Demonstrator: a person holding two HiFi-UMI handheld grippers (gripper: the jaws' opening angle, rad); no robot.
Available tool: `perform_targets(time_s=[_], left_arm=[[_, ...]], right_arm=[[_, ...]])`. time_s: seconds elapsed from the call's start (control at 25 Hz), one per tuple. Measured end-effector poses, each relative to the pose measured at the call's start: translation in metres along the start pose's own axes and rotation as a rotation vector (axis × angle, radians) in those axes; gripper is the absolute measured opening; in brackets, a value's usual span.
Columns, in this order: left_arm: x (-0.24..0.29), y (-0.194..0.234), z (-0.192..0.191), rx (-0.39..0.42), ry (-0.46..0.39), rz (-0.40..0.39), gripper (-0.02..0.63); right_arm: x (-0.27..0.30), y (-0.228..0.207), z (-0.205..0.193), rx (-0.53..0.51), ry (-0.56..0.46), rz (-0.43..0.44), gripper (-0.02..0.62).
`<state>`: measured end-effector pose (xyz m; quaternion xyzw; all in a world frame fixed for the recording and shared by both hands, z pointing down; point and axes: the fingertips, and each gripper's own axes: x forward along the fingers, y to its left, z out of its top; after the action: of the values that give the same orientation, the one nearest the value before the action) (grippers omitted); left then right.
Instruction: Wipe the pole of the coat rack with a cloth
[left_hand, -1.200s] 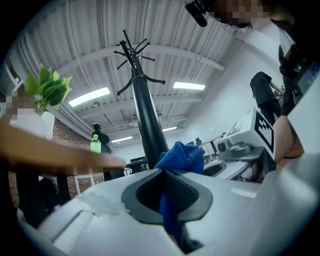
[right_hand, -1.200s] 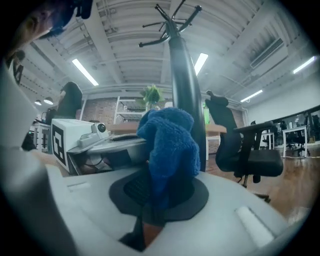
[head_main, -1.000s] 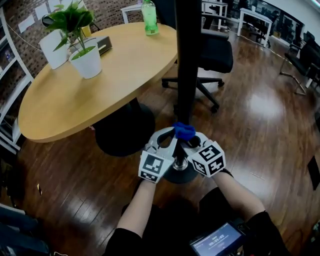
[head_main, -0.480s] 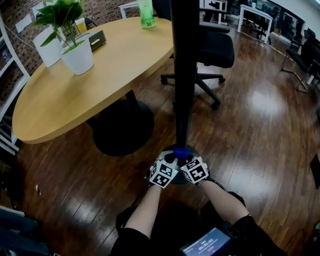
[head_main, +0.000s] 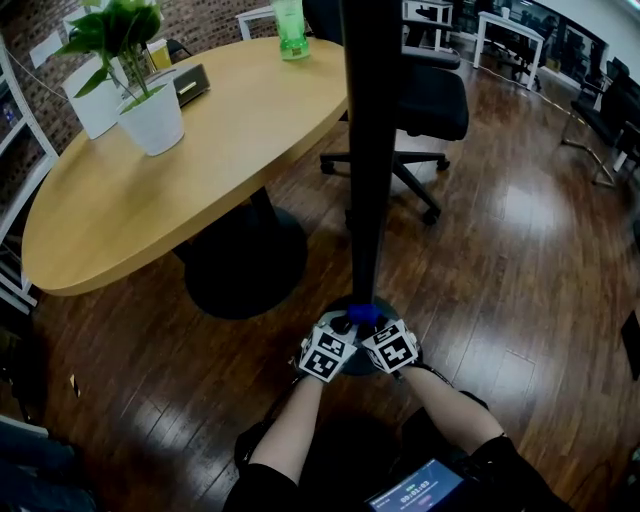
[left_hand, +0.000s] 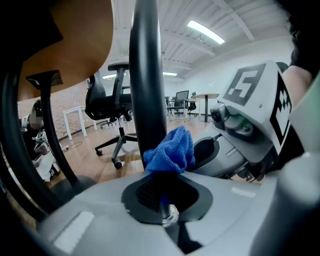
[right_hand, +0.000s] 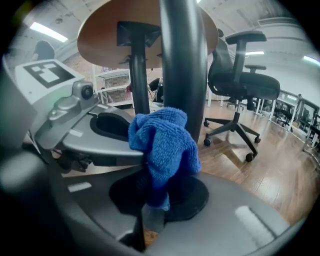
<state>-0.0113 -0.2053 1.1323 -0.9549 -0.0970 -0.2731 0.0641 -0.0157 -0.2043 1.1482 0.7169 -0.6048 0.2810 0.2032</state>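
Listing by count: one black pole (head_main: 368, 150) of the coat rack, upright; one blue cloth (head_main: 362, 313); two claws; one round wooden bench (head_main: 150, 210); two white pots; one green bottle (head_main: 292, 25); one black office chair (head_main: 432, 100) on the wooden floor (head_main: 520, 260).

Containers: the nearer pot (head_main: 152, 120) holds a green leafy plant (head_main: 115, 30). The contents of the farther pot (head_main: 92, 100) cannot be made out.

Left claw (left_hand: 164, 197): jaws pinched together on the cloth's lower edge, with the bunch rising above them against the pole.

Right claw (right_hand: 154, 202): jaws likewise closed on the same cloth, from the opposite side.

Cloth: low on the pole, touching it, between the two claws.
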Motion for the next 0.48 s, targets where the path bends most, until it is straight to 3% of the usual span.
perform_targets(time_s=[0.2, 0.48], left_arm=[[-0.065, 0.019, 0.090, 0.027, -0.171, 0.031, 0.003], [-0.189, 0.040, 0.291, 0.186, -0.458, 0.154, 0.002]], right_arm=[[-0.063, 0.014, 0.086, -0.019, -0.151, 0.079, 0.052], [-0.202, 0.030, 0.261, -0.036, -0.438, 0.154, 0.052]])
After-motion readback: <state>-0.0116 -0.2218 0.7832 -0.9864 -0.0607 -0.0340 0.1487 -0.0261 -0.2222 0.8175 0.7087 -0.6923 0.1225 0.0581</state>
